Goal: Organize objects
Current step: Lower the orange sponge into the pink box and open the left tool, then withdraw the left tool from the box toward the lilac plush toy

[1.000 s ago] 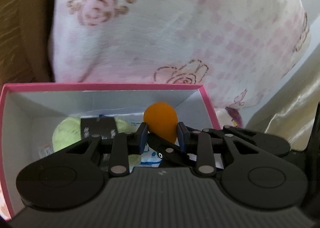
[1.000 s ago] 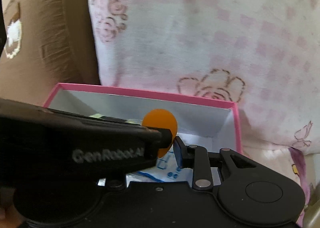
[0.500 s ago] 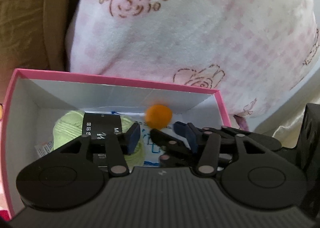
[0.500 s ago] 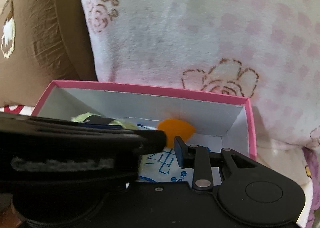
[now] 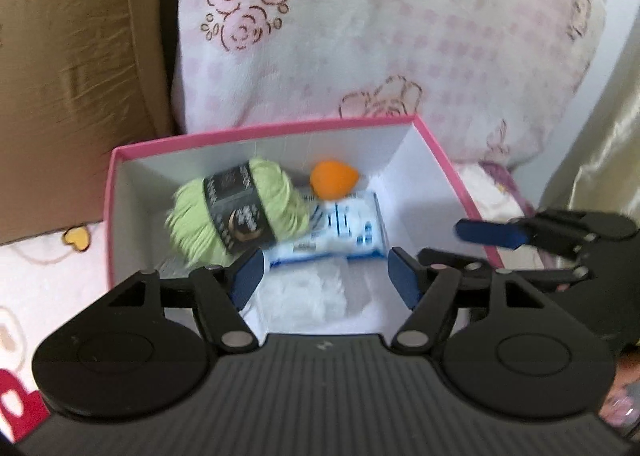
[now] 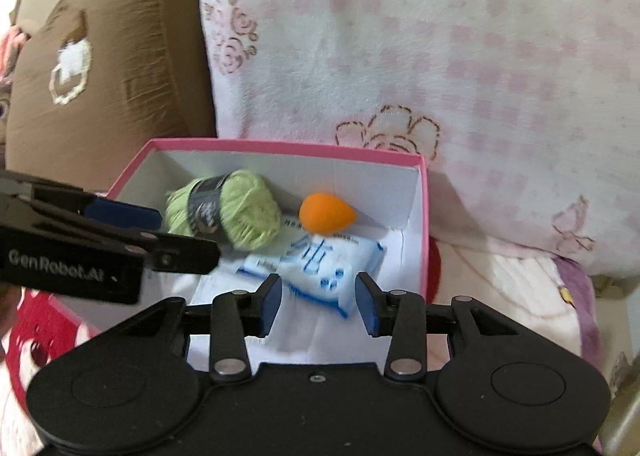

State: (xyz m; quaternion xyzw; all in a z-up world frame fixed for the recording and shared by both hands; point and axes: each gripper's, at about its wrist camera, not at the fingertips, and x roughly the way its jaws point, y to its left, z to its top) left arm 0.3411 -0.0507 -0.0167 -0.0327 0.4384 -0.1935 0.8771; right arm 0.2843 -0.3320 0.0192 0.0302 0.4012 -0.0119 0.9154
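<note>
A pink-rimmed white box [image 5: 264,130] [image 6: 288,147] sits on the bed. Inside lie a green yarn ball [image 5: 236,212] [image 6: 236,212], an orange teardrop sponge [image 5: 334,178] [image 6: 326,213] against the far wall, and a white-and-blue packet [image 5: 344,230] [image 6: 320,260]. My left gripper [image 5: 326,278] hovers over the box's near part, its jaws opening with nothing pressed between them. My right gripper [image 6: 318,302] hangs over the near right part of the box, jaws also opening and holding nothing. Each gripper shows at the side of the other's view.
A pink rose-print blanket [image 5: 360,36] [image 6: 440,56] bulges right behind the box. A brown cushion [image 5: 72,68] [image 6: 100,68] stands at the left. Patterned bedding [image 5: 48,256] lies around the box, and a golden fabric [image 5: 600,136] hangs at the right.
The orange sponge left the grippers' pads and now lies in the box by the far wall. Both grippers opened and drew back, showing more of the box.
</note>
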